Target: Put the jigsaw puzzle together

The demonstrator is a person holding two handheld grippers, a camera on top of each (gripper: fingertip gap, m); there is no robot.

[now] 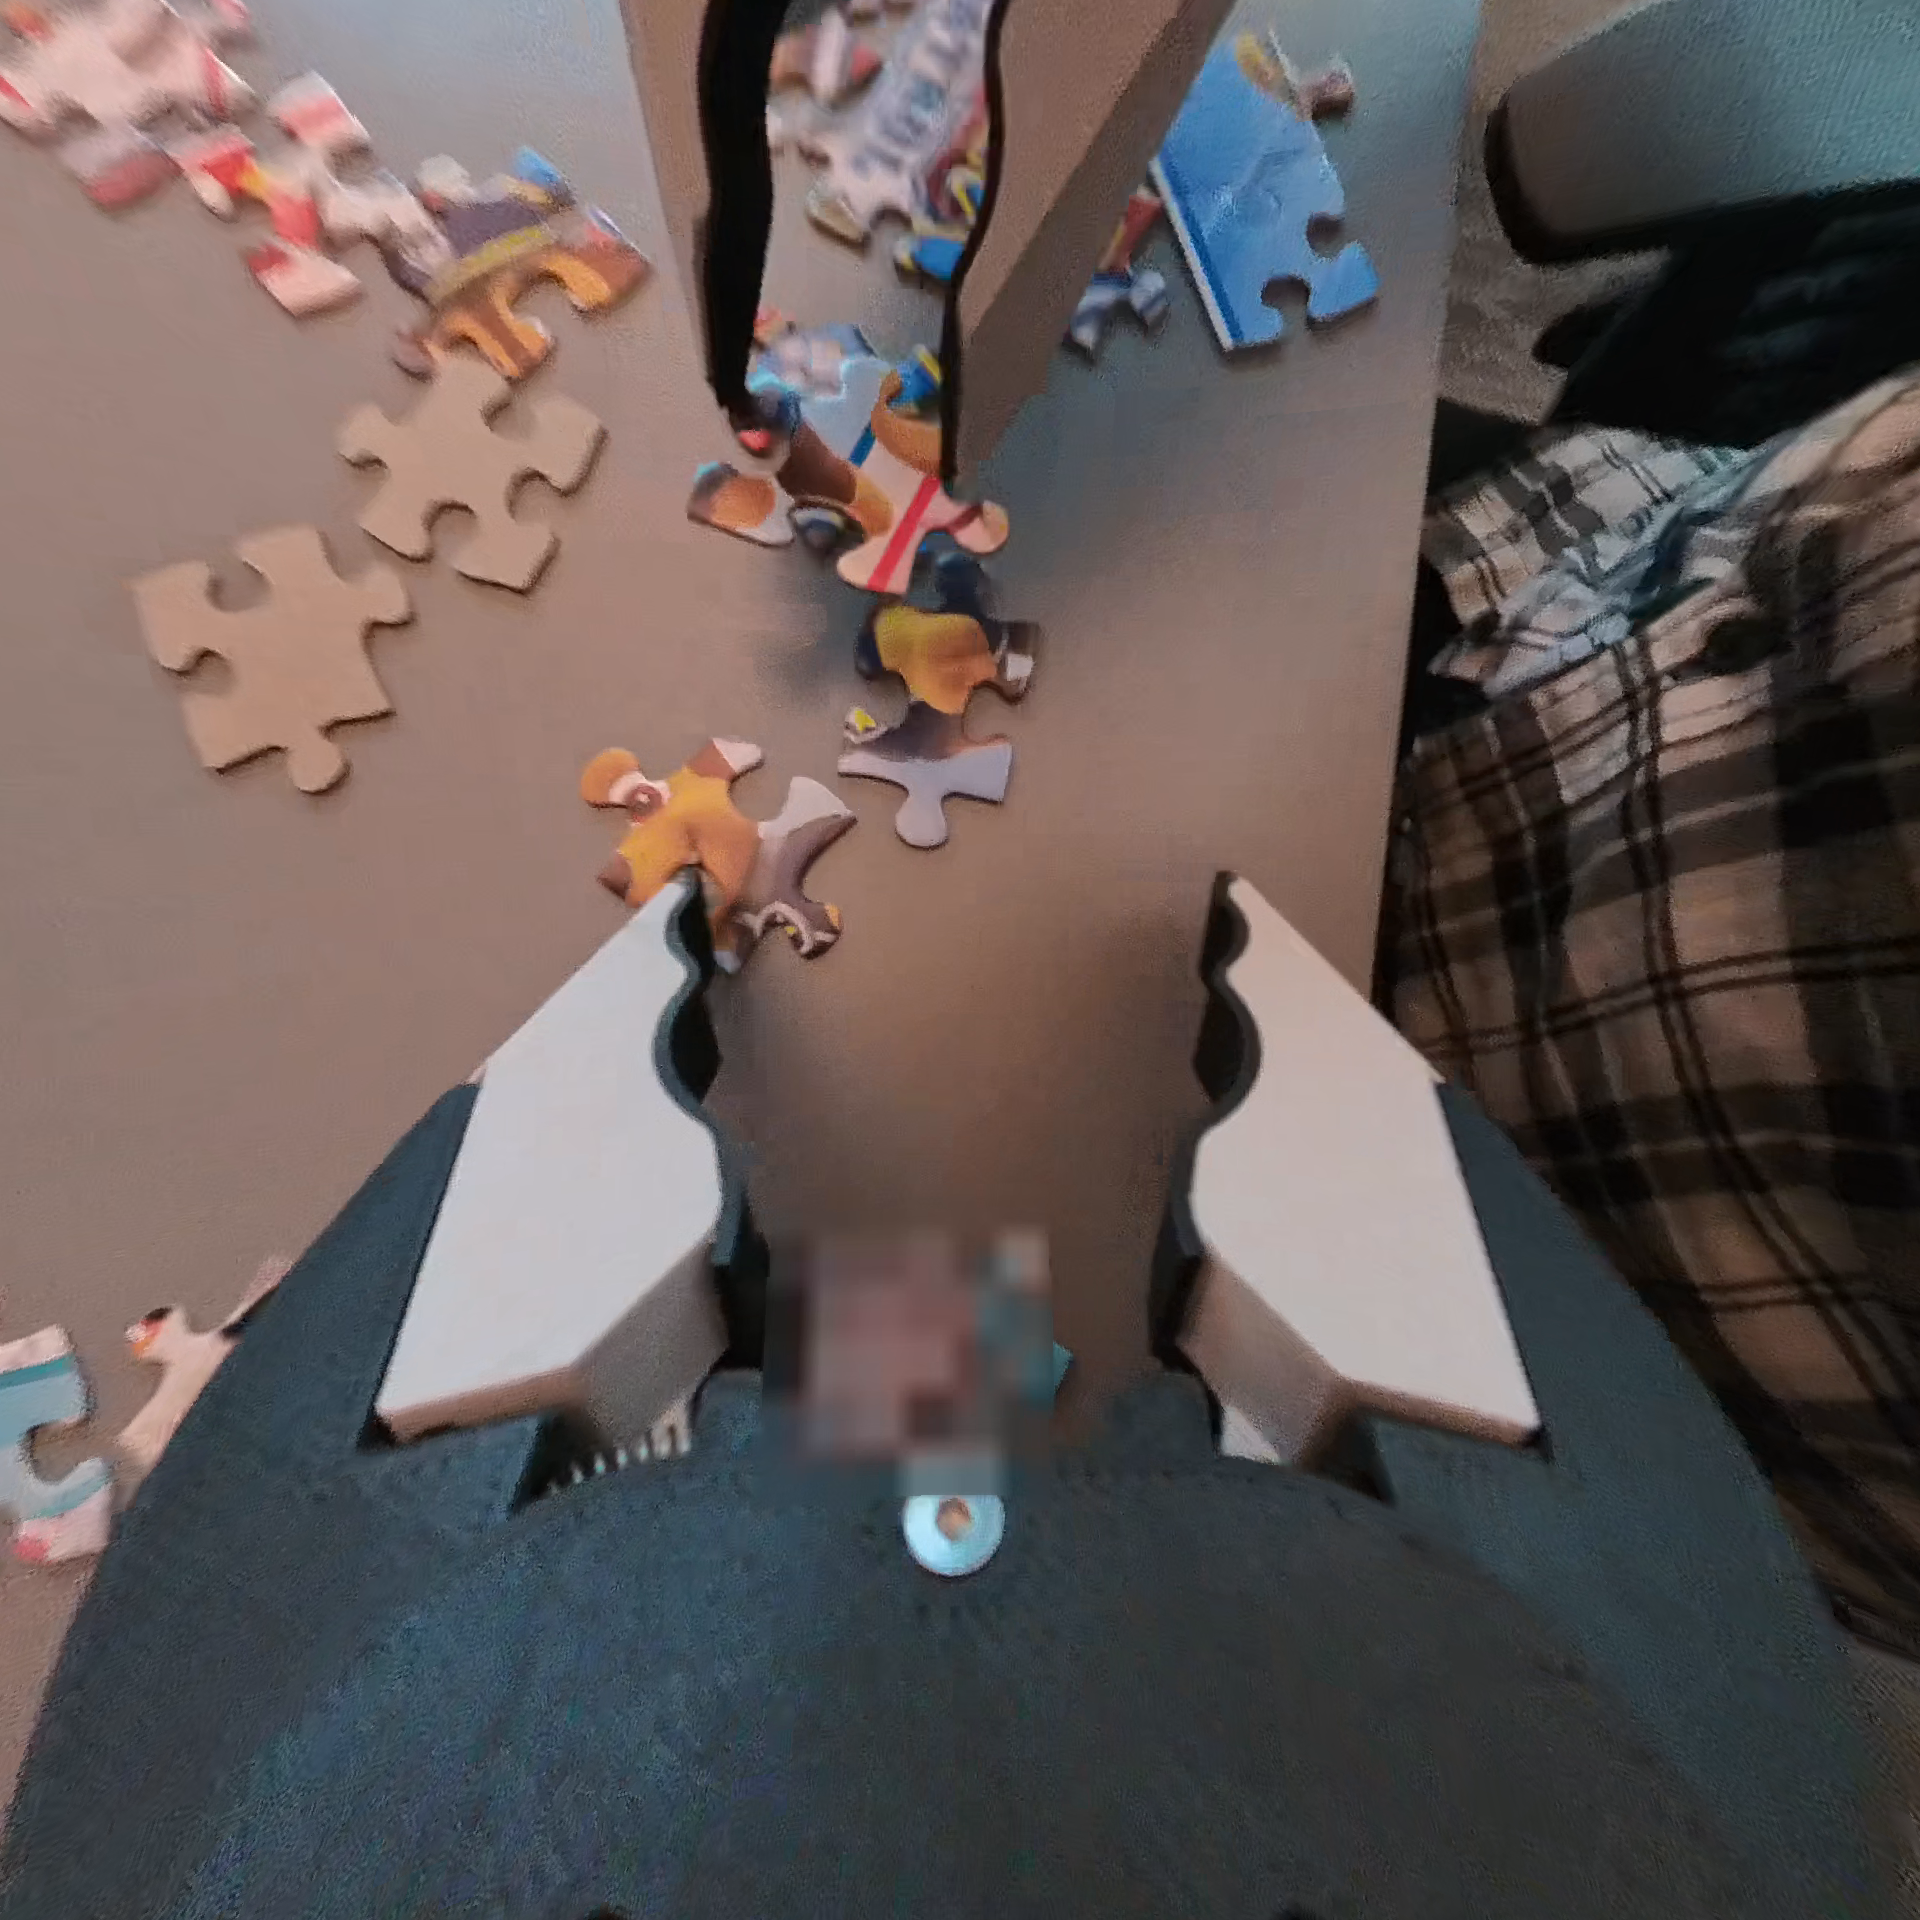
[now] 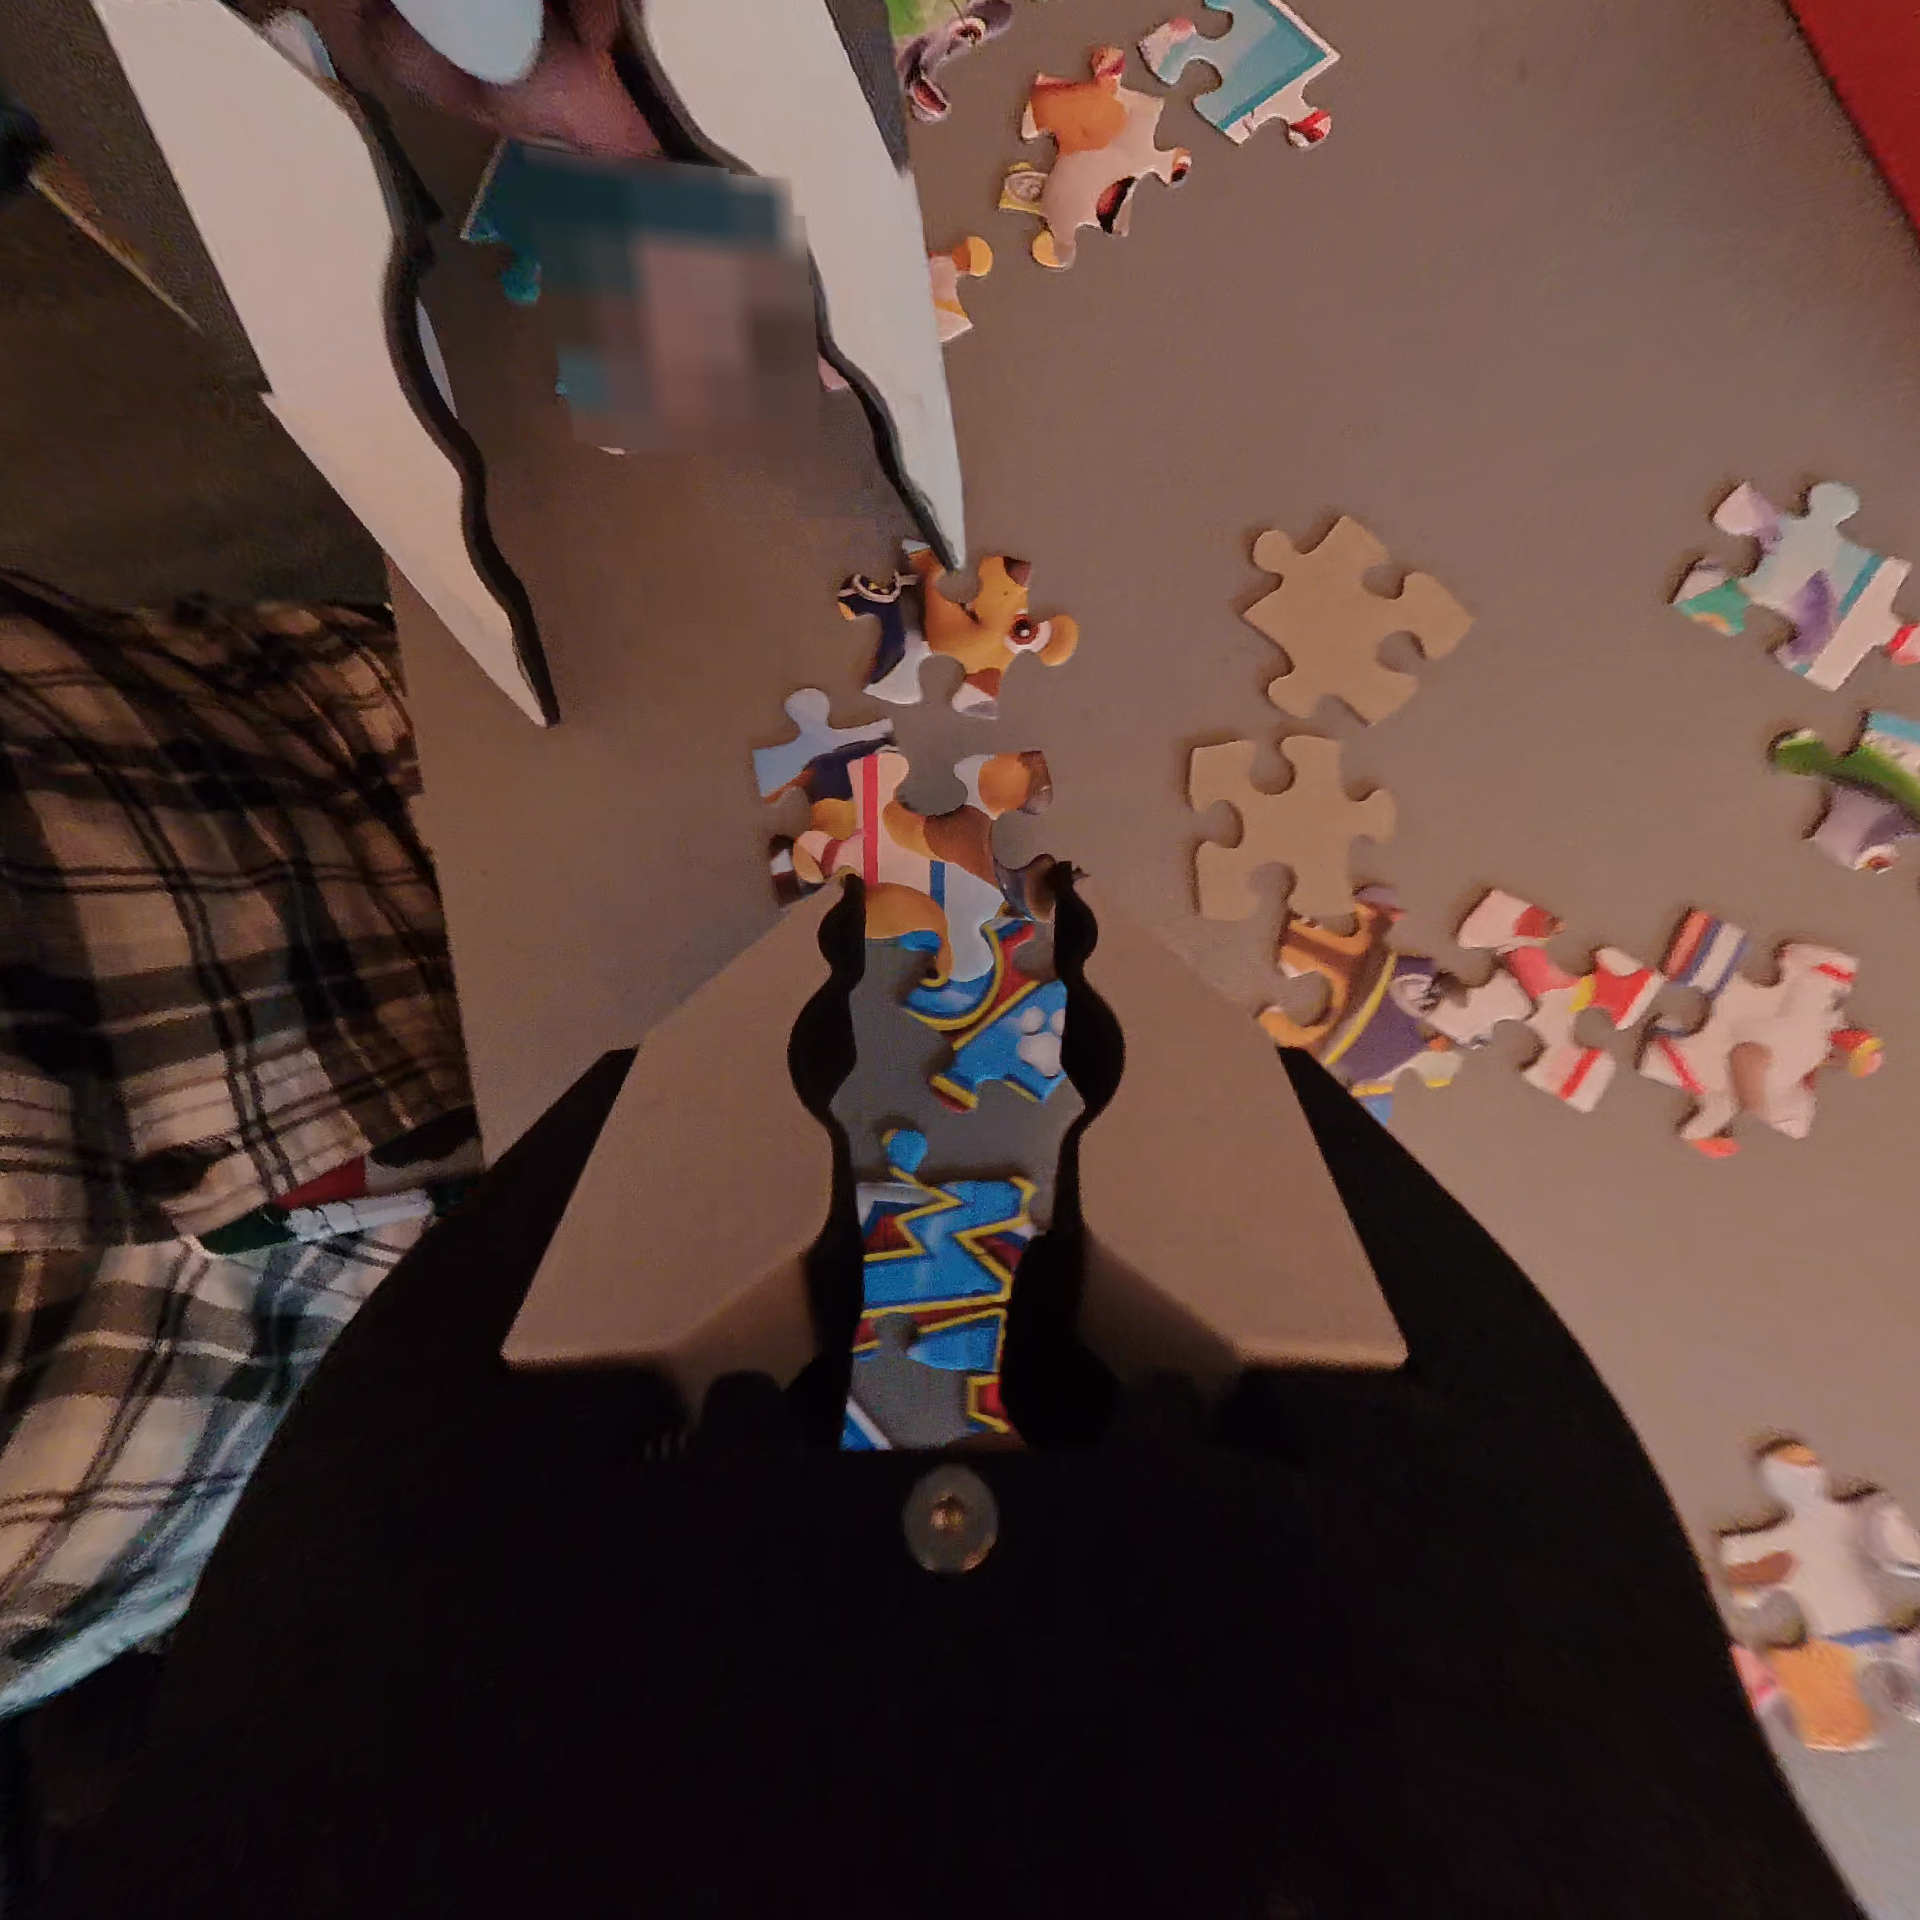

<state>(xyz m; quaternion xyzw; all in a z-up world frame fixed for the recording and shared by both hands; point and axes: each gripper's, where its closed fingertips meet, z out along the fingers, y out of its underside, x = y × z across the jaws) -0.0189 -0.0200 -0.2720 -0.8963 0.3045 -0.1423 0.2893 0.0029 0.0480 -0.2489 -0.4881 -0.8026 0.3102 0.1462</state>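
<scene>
Lying scattered over a smooth grey-brown tabletop [image 1: 1195,644] are die-cut cardboard jigsaw pieces with knobs and sockets, most showing glossy cartoon print, while two plain pieces [image 2: 1340,717] lie face-down and show raw tan board. The left hand-held gripper [image 1: 956,904] has pale, flat-sided wedge fingers with dark wavy inner edges set in a dark textured body; its jaws stand wide apart with nothing between them, and its left fingertip [image 1: 681,904] sits at the edge of an orange-and-grey piece [image 1: 717,842] near the table's front edge. The right hand-held gripper [image 2: 956,883], with the same scalloped black pads, has its jaws drawn to a narrow gap, tips down at a joined cluster [image 2: 914,831] of orange, white and blue pieces; whether it actually pinches the cardboard or only presses on it is hard to tell from this angle. In the left wrist view that cluster [image 1: 852,468] sits between the far gripper's tips, with a yellow-and-navy piece [image 1: 945,644] and a pale grey piece [image 1: 925,769] just below it. A large blue straight-edged section [image 1: 1257,197] lies near the table's right edge. Soft plaid fabric [image 1: 1662,831] in brown, black and cream is bunched beside the table.
</scene>
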